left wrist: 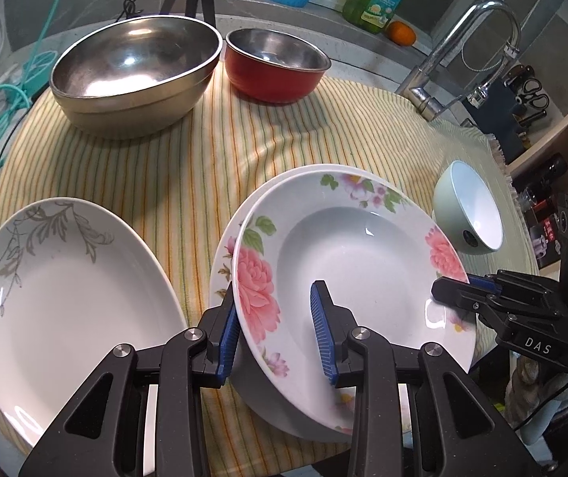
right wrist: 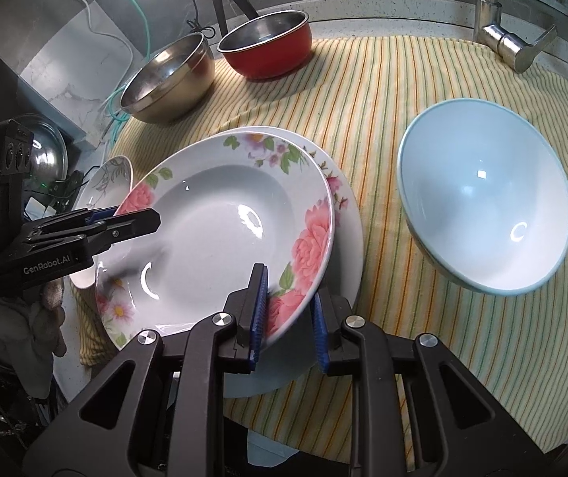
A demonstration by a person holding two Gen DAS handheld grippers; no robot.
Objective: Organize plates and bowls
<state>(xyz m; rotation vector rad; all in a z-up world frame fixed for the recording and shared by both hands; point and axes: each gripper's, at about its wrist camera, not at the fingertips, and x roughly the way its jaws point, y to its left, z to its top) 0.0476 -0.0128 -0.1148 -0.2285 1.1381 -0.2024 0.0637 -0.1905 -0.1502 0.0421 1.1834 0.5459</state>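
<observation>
On the striped cloth (left wrist: 212,167) by the faucet (left wrist: 482,51), both grippers' fingers (left wrist: 228,330) clamped on the rose plate (left wrist: 347,246).

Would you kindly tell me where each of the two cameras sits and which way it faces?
Left wrist view: on the left gripper, looking down over the rose plate toward the steel bowl; its fingers straddle the rim.
Right wrist view: on the right gripper, facing the rose plate and pale bowl; a gloved hand shows.
Shared: plate, red bowl, striped cloth, each other's gripper.
</observation>
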